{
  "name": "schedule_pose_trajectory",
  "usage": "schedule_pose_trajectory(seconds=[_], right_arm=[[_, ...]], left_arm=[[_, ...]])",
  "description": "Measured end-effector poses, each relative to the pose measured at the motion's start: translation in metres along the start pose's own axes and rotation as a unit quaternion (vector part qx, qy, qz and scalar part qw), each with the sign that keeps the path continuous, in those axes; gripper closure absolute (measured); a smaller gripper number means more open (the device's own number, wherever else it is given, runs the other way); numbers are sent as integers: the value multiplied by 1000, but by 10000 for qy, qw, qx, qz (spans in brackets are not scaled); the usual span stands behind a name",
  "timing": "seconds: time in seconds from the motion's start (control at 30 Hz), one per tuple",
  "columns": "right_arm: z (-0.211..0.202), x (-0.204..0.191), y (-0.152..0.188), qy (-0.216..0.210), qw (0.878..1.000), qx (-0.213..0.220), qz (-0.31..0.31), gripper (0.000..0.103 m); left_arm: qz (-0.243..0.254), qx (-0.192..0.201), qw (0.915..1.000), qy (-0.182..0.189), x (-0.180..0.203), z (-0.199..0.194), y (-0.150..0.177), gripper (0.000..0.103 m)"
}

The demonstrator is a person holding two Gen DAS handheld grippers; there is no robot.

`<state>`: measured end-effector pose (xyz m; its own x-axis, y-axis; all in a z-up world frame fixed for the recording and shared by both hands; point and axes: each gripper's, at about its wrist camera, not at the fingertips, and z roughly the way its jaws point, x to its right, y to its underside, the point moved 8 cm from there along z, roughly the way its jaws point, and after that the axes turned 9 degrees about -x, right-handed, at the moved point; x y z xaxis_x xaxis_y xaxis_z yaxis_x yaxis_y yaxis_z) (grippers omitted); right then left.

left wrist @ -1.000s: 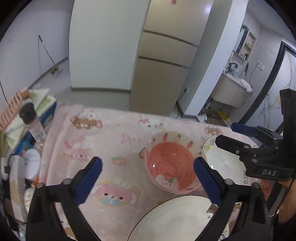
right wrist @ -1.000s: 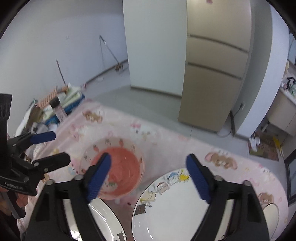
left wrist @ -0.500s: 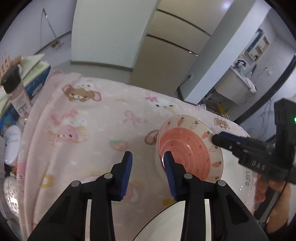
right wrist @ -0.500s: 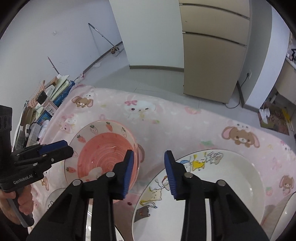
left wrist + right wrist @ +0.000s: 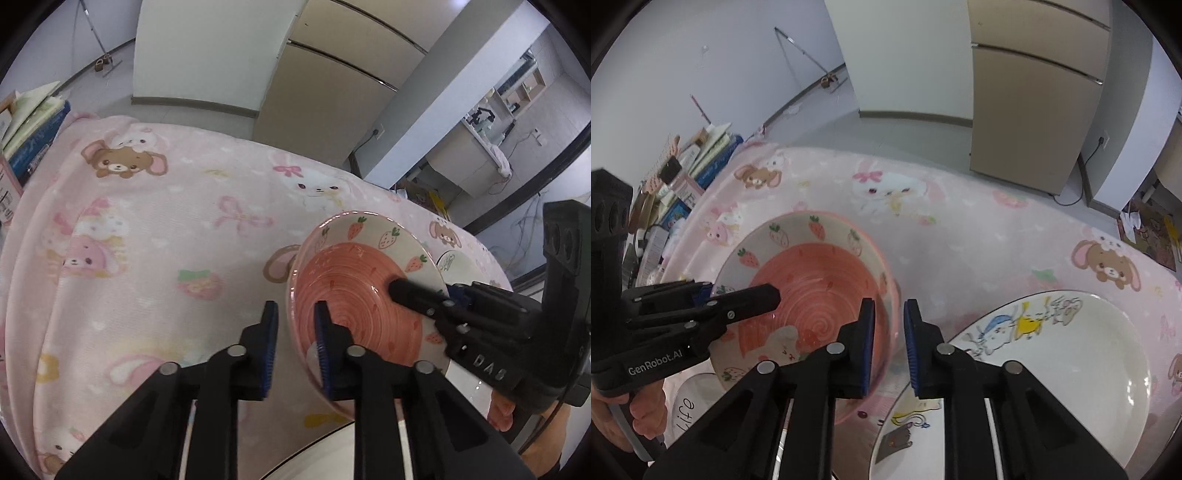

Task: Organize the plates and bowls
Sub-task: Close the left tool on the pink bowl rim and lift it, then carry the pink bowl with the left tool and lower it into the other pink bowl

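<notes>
A counter (image 5: 155, 236) is draped in pink cartoon cloth beside beige cabinets (image 5: 1034, 110). The strawberry bowl (image 5: 812, 280) is clamped at opposite rims by left tongs (image 5: 293, 350) and right tongs (image 5: 889, 347).

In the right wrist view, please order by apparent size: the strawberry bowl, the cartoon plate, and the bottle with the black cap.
1. cartoon plate and strawberry bowl: they look nearly alike, and the fingers cover part of each, so I do not rank them.
2. bottle with black cap: clearly smallest, though it stands farther away.
</notes>
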<state>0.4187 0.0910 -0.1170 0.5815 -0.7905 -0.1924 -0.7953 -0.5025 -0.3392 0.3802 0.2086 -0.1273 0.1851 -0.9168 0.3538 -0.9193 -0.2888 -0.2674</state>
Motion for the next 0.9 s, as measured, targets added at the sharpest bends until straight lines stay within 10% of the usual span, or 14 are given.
schedule_pose_trajectory(seconds=[0.5,0.9], right_arm=[[-14,-10,2,-135,9994,321,-46,95],[-131,-4,35,-164,9932,1143,176,96]], left_arm=[[-23,425,9990,-122,6,-7,3,94],[653,1028,9921,-293,93,-96,25,95]])
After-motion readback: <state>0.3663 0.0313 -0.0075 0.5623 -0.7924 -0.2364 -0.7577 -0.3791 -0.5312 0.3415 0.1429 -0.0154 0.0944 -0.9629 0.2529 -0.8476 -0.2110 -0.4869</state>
